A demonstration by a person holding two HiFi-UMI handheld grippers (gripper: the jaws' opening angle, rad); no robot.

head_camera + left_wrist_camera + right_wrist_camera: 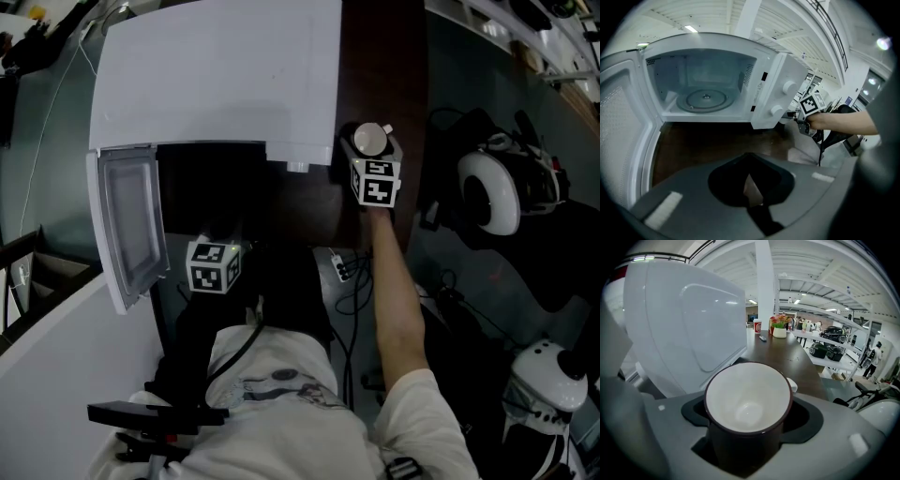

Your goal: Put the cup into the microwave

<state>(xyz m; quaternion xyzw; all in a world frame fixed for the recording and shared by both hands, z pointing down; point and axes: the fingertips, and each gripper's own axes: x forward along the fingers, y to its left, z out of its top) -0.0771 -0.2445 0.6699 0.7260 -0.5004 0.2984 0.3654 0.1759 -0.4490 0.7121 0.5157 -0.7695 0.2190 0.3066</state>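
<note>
My right gripper [373, 155] hangs wide open over the dark wooden table [787, 357], beside the boxy white microwave [220, 75]. Its jaws flank the dark ceramic cup with a white inside [747, 401] without squeezing it. If I close off-centre, I could tip the cup or shove it against the microwave.

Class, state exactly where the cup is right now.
The cup is upright between the jaws of the right gripper, just right of the microwave over the dark table, upper centre-right in the head view.
</note>
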